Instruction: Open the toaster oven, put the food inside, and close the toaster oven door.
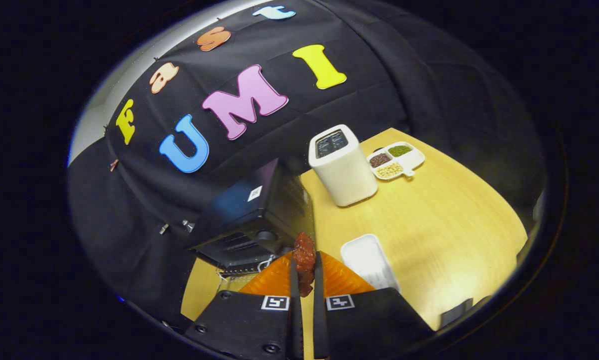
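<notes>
Gripper point(305, 280) fingers pinched narrow on a dark red, lumpy food piece point(304, 257), held up w/ its tip poking beyond the fingers. Black toaster oven point(249, 220) just ahead, door looks dropped open, rack showing. Opening prob done; food not yet inside, door closing left.
</notes>
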The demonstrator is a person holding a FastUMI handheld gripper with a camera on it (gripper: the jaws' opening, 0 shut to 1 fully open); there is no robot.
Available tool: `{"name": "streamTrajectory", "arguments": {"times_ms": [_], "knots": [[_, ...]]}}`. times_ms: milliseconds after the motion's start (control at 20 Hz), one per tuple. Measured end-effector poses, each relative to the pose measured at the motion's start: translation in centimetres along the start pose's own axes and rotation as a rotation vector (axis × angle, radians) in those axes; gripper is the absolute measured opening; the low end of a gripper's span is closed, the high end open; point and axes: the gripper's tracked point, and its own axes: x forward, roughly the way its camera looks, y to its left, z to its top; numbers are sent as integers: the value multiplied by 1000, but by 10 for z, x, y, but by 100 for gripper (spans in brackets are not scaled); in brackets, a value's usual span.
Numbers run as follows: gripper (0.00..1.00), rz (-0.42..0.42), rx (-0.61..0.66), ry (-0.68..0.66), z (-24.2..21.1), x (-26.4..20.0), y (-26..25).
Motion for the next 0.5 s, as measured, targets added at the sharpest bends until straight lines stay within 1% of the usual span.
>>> {"name": "streamTrajectory", "arguments": {"times_ms": [250, 500], "knots": [[12, 97, 39, 56, -50, 33, 86], [12, 167, 85, 85, -90, 78, 155]]}}
